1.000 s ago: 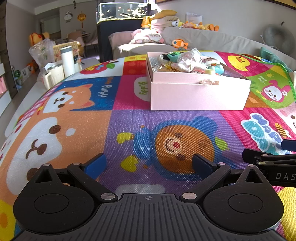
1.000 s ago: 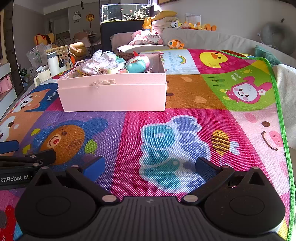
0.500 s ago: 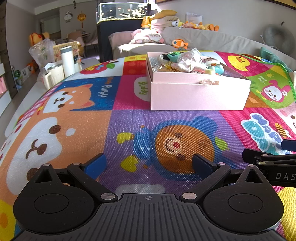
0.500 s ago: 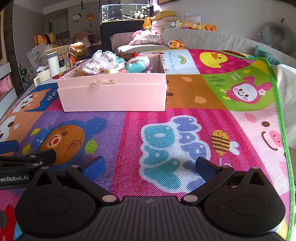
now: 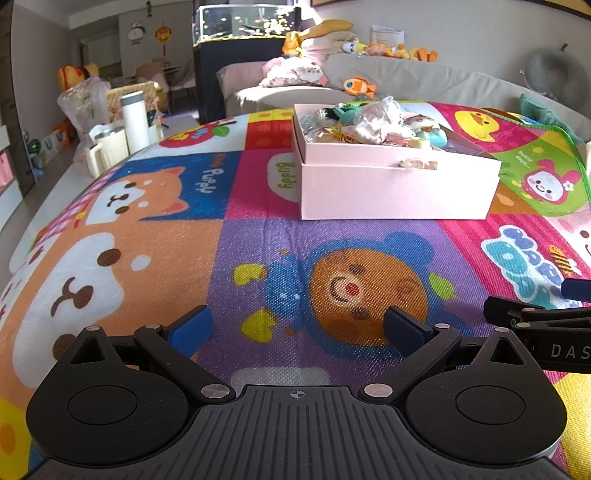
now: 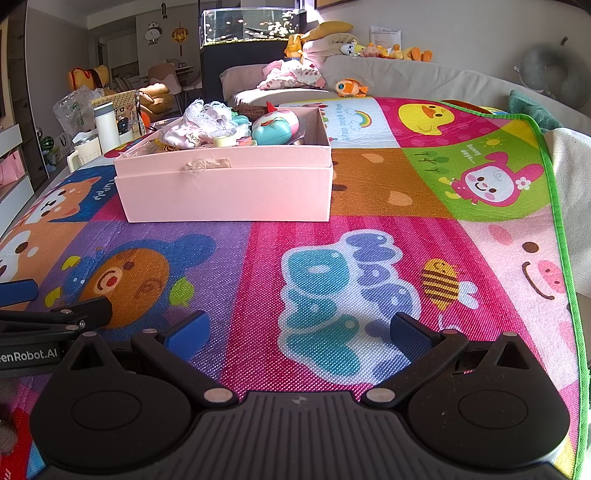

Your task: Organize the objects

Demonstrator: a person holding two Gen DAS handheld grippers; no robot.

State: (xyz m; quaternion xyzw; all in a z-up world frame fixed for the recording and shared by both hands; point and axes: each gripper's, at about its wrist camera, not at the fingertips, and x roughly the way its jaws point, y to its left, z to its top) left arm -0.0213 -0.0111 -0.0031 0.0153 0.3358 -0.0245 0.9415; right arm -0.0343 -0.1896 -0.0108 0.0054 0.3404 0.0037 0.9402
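The left gripper [image 5: 295,325] is low over the play mat [image 5: 147,236], with its two blue-tipped fingers [image 5: 190,325] spread wide and nothing between them. Under it is the printed bear face on a purple square. The right gripper [image 6: 299,328] is also spread wide and empty, over the pink square with the blue letters "NAP DAY". The two grippers are side by side; each one shows at the edge of the other camera's view, and on their bodies the partial texts "DAS" and "enRobot.AI" can be read.

Further ahead of both grippers, well apart from them, stands the pink box [image 5: 395,188] on the mat, open at the top. It is filled with small things: a white lace cloth [image 6: 207,114], a turquoise and pink round toy [image 6: 275,127], a small roll of tape [image 6: 223,140] and other pieces too small to tell. A bit of torn tape sticks on its front wall. The mat between the grippers and the box is free; nothing stands in the way.

On the mat I can read "Puppy", "Buddy" and "Sunny days...". Left of the mat stand a white thermos bottle [image 5: 135,120] and a cream jug [image 5: 107,147]. Behind is a grey sofa [image 5: 424,79] with plush toys, and a fish tank [image 5: 243,22] on a dark cabinet.
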